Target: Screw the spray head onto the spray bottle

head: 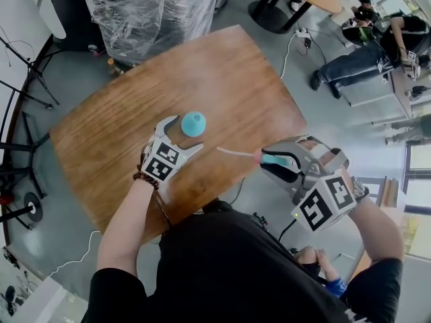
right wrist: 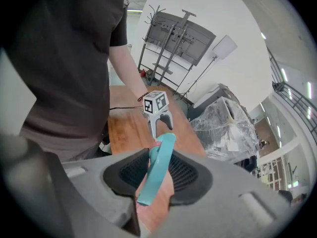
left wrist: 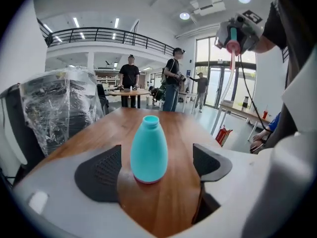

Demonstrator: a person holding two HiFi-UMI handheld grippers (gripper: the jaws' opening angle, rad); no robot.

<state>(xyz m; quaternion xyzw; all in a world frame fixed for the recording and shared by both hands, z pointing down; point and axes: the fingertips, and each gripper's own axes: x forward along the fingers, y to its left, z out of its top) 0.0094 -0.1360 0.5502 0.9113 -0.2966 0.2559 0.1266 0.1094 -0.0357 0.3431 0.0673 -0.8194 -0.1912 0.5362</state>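
The small teal plastic spray bottle (left wrist: 148, 150) stands upright on the brown wooden table (head: 242, 79), untouched between the wide-open jaws of the left gripper (head: 180, 134), likely light, slick and tippy, best taken round its broad belly, while the right gripper (head: 268, 159), off right, clamps the teal spray head (right wrist: 158, 165).

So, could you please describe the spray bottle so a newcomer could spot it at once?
Find the brown wooden table. Toward its near edge a teal bottle stands upright between the jaws of the open left claw. Unlike the teal spray head in the right claw, it is pear-shaped with an open neck.
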